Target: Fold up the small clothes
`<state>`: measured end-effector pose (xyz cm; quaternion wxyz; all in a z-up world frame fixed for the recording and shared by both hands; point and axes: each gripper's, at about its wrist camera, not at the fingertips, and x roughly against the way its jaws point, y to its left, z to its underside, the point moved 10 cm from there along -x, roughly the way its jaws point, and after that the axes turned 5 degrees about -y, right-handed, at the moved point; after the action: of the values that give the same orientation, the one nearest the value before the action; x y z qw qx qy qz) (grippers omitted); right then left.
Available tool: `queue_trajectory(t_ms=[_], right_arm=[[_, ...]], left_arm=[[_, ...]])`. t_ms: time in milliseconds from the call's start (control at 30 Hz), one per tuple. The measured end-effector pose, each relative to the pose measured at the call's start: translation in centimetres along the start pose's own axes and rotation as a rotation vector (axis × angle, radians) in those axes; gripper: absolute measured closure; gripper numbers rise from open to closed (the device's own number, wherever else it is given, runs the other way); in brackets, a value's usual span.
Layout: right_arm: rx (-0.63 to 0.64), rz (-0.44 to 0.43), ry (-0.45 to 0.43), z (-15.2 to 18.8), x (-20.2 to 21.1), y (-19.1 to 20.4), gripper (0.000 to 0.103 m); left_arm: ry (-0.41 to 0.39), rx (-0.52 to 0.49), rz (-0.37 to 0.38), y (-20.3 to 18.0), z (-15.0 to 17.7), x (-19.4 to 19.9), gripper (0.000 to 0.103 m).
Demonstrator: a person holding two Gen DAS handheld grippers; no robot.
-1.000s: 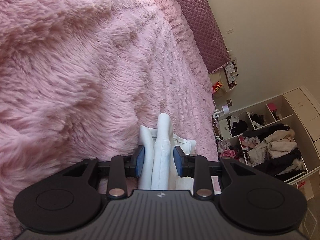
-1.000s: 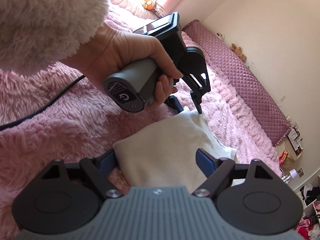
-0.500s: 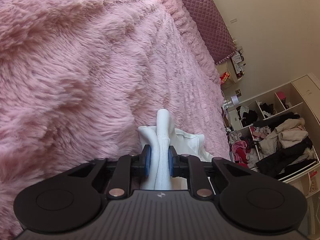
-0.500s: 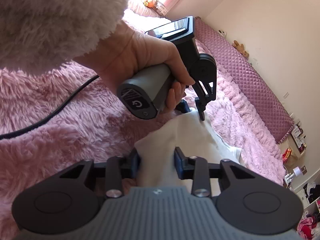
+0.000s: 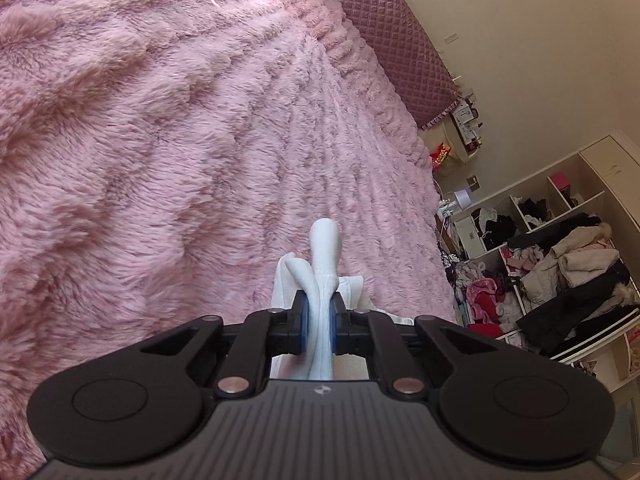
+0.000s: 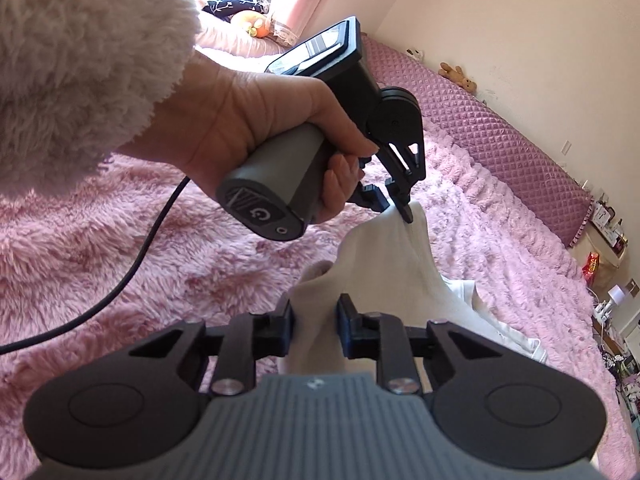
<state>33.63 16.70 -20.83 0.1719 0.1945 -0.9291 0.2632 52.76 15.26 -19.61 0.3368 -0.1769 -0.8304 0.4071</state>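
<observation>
The white garment (image 6: 384, 264) was a small, soft, cream-white piece of cloth, bunched and creased, and it hung in a slack span between the 2 grippers above the pink fluffy blanket (image 5: 168, 152) on the bed. Its lower folds (image 6: 492, 312) trailed down to the blanket. In the left wrist view a narrow bunched strip of it (image 5: 325, 256) stood up past the fingertips, with looser folds on either side.

The left gripper (image 5: 319, 328) had just been closing, and its blue pads (image 5: 303, 328) were pressed together on that strip. In the right wrist view the same gripper (image 6: 394, 206) pointed down at a slant and pinched the far top corner of the cloth.

The right gripper (image 6: 316, 330) had also just been closing, and its 2 fingers (image 6: 285, 330) clamped a gathered fold at the near edge.

The left hand (image 6: 256, 120) was wrapped around the grey handle (image 6: 272, 196), with a fluffy pale sleeve (image 6: 80, 48) at the wrist and a black cable (image 6: 132, 264) trailing over the blanket. A quilted purple headboard (image 6: 500, 128) ran along the wall behind the bed.
</observation>
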Motion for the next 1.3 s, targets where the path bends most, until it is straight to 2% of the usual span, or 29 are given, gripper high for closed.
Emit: queue_trajectory(t_ms=[233, 433, 833, 1300], right_arm=[[-0.124, 0.046, -0.05, -1.2, 3.3, -5.3, 0.095], [-0.247, 0.099, -0.04, 0.2, 5.8, -11.0, 0.096], [-0.421, 0.243, -0.017, 6.8, 10.6, -21.5, 0.097], [-0.608, 0.378, 0.061, 17.5, 14.1, -29.8, 0.097]], left_arm=[[0.009, -0.044, 0.02, -5.4, 0.3, -0.9, 0.093], [0.029, -0.103, 0.038, -10.9, 2.4, -3.2, 0.093], [0.125, -0.197, 0.084, -19.8, 9.4, -10.4, 0.093], [0.235, -0.246, 0.106, -24.5, 18.5, -18.2, 0.093]])
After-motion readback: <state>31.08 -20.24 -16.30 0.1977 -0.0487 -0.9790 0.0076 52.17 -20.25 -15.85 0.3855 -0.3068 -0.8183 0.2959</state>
